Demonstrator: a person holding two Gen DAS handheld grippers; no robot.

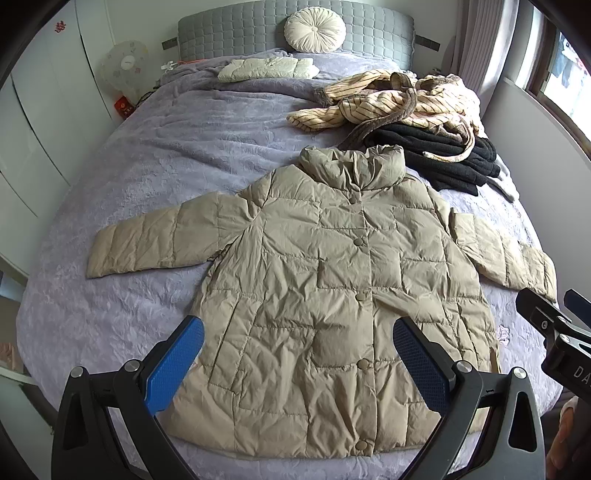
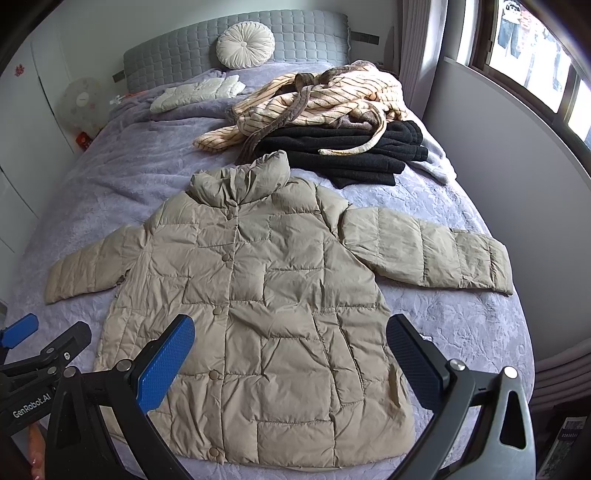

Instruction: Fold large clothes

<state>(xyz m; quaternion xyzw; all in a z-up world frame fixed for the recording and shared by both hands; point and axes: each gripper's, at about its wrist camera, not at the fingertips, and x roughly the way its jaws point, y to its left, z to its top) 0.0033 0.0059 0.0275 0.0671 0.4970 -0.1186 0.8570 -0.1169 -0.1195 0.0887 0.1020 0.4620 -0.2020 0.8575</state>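
Note:
A beige quilted puffer jacket [image 1: 325, 280] [image 2: 258, 295] lies flat and buttoned on the lilac bedspread, collar toward the headboard, both sleeves spread out sideways. My left gripper [image 1: 297, 365] hovers open above the jacket's lower hem area, its blue pads wide apart and holding nothing. My right gripper [image 2: 291, 363] is also open over the jacket's lower right part, empty. Each gripper shows at the edge of the other's view: the right gripper [image 1: 554, 325] and the left gripper [image 2: 33, 347].
A striped cream robe [image 1: 391, 99] lies crumpled on folded black clothes [image 1: 443, 155] at the bed's far right. A folded white garment [image 1: 266, 68] and round cushion [image 1: 314, 29] sit by the grey headboard. A fan [image 1: 123, 64] stands left; wall and window right.

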